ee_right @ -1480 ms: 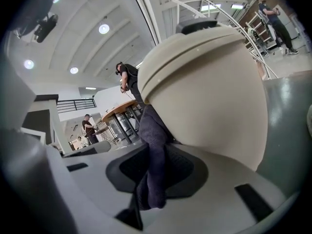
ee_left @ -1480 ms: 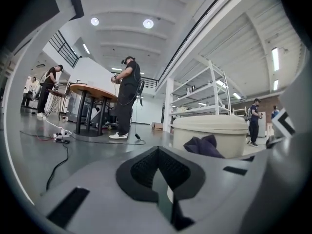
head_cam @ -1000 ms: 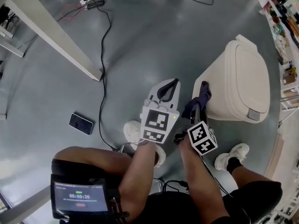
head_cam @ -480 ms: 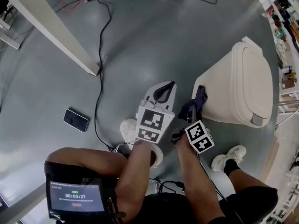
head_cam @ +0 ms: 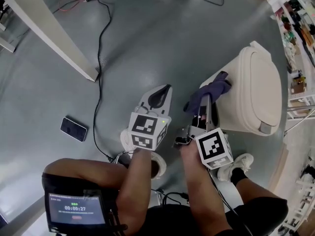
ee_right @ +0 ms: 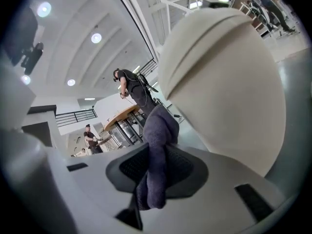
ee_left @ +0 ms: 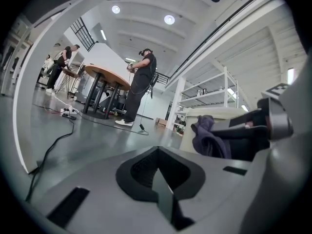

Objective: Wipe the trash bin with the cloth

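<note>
Cloth (ee_right: 157, 126): lower end hidden between right gripper (ee_right: 157, 152) jaws. Shelving (head_cam: 300, 48): cut off at right edge. Screen (head_cam: 75, 211): small print illegible.

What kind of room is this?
Probably a big workshop or lab hall: a bare grey floor with loose cables, metal shelves, and other people working near a round table.

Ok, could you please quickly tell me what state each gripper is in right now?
Left gripper: closed, holding nothing.
Right gripper: closed on the cloth.
</note>
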{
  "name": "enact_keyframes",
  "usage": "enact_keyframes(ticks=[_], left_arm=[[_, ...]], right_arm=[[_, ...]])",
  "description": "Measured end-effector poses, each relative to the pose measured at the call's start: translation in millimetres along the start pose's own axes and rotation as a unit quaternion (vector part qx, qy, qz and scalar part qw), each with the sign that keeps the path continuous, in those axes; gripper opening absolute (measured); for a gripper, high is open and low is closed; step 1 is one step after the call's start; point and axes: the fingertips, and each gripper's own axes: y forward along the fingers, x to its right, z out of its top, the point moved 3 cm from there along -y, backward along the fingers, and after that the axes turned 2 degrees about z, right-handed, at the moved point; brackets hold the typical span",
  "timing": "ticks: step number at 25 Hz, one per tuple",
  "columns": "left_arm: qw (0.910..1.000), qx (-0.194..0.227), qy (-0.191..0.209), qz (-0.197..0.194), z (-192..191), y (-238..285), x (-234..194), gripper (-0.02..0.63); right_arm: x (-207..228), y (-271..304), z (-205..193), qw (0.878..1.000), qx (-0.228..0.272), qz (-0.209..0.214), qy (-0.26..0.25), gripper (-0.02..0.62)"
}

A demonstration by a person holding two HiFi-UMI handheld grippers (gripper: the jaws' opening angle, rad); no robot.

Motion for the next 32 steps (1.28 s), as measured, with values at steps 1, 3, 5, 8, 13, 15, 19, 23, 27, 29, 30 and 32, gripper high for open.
enact_keyframes(ticks=[1,3,5,8,13,15,19,23,27,29,30,32], left_arm=[[1.0,0.002,-0.004,-0.002,1.9,0.3,0.7,0.0],[1.0,0.001,0.0,-0.005,2.6,2.1,3.6,0.0],[0.9999,-0.007,0.01,-0.008,-0.6,3.6,7.5,0.0],[0.9998,-0.01,0.01,-0.013,-2.8,5.0,11.1,0.0],[0.9997,-0.01,0.008,-0.019,-3.2,5.8,15.9,0.0],[0.9997,-0.008,0.003,-0.021,-2.4,5.1,16.7,0.0],[0.9997,-0.008,0.009,-0.019,-3.8,8.9,13.0,0.0],[0.9998,-0.015,0.007,-0.011,-10.3,9.9,4.2,0.0],[0.9998,-0.021,0.002,-0.007,-14.6,11.1,0.5,0.0],[0.9997,-0.023,0.001,-0.01,-15.2,11.7,2.4,0.0],[0.9997,-0.023,0.001,-0.013,-15.2,12.2,3.8,0.0],[0.9996,-0.022,-0.005,-0.017,-14.4,13.2,4.9,0.0]], right_arm=[[-3.4,0.4,8.3,1.0,0.011,0.003,-0.003,0.089],[-3.1,0.6,20.7,1.0,0.03,-0.001,-0.006,0.087],[4.5,0.7,25.3,0.999,0.037,-0.018,-0.006,0.088],[20.4,3.2,23.5,0.998,0.039,-0.044,0.001,0.088],[38.8,7.8,16.5,0.996,0.04,-0.072,0.013,0.087],[46.6,10.9,10.2,0.996,0.032,-0.086,0.011,0.087],[65.2,19.7,-9.1,0.994,0.011,-0.111,0.01,0.087],[84.0,22.5,-31.9,0.991,-0.011,-0.136,0.01,0.088],[102.6,24.5,-56.3,0.986,-0.031,-0.161,0.012,0.087],[111.3,25.1,-68.1,0.984,-0.047,-0.175,0.006,0.088],[115.9,25.6,-73.4,0.982,-0.055,-0.181,0.001,0.087],[125.3,27.3,-82.7,0.979,-0.071,-0.192,-0.009,0.088]])
